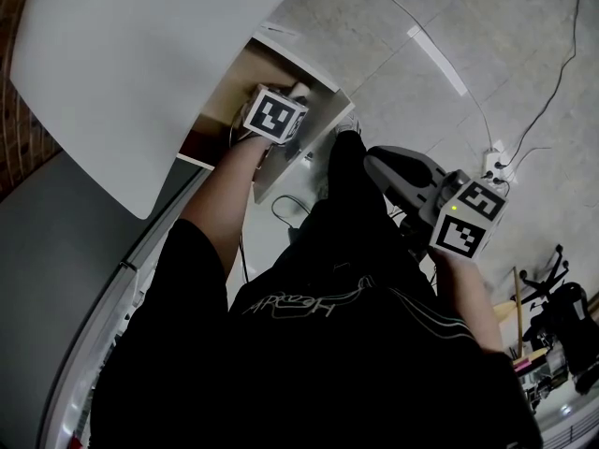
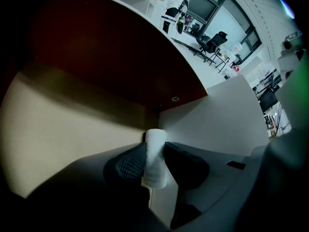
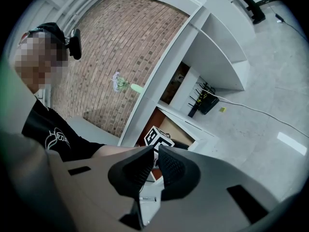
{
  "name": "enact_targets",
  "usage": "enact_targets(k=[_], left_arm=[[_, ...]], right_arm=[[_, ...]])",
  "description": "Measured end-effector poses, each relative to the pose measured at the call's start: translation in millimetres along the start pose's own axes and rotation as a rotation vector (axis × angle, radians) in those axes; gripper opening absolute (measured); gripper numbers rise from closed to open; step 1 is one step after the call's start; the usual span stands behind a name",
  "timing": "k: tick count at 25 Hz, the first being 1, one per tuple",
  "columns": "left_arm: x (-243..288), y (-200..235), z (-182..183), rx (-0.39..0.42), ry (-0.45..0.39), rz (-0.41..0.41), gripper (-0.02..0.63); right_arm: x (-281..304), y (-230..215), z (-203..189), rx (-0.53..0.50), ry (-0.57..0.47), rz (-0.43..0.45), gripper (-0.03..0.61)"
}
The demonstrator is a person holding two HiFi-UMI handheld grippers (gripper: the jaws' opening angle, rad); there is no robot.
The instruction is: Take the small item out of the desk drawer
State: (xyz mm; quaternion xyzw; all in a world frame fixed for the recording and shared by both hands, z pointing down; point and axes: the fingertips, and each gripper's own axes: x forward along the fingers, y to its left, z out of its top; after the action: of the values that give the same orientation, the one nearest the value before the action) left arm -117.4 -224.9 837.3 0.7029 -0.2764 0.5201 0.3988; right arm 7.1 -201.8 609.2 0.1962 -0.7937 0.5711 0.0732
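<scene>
A small white cylinder (image 2: 155,140) stands upright between the jaws of my left gripper (image 2: 155,161), and both pads press against its sides. It sits inside the open desk drawer (image 2: 63,129), near the corner where the pale bottom meets the white side wall. In the head view my left gripper (image 1: 298,92) reaches into the drawer (image 1: 239,78) under the white desk top (image 1: 140,54). My right gripper (image 1: 376,160) hangs beside my right leg, away from the drawer. Its jaws (image 3: 155,153) are together with nothing between them.
A power strip (image 1: 496,162) and cables lie on the grey floor to the right. An office chair (image 1: 562,316) stands at the lower right. A white shelf unit (image 3: 222,47) with a black device stands further along the brick wall.
</scene>
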Motion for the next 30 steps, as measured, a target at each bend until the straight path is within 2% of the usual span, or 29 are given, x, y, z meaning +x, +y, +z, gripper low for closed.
enact_targets(k=[8, 12, 16, 23, 30], left_arm=[[-13, 2, 5, 0.013, -0.031, 0.049, 0.14], [-33, 1, 10, -0.011, -0.065, 0.07, 0.139], [-60, -4, 12, -0.034, -0.136, 0.097, 0.14], [-129, -29, 17, -0.008, -0.28, 0.12, 0.14], [-221, -86, 5, 0.033, -0.424, 0.116, 0.139]], right_arm=[[-7, 8, 7, -0.003, -0.047, 0.01, 0.057], [-13, 17, 10, -0.019, -0.062, 0.013, 0.057], [-14, 31, 5, -0.032, -0.071, 0.016, 0.057], [-21, 78, -2, -0.111, -0.09, 0.04, 0.057], [-42, 138, -9, -0.162, -0.126, 0.077, 0.057]])
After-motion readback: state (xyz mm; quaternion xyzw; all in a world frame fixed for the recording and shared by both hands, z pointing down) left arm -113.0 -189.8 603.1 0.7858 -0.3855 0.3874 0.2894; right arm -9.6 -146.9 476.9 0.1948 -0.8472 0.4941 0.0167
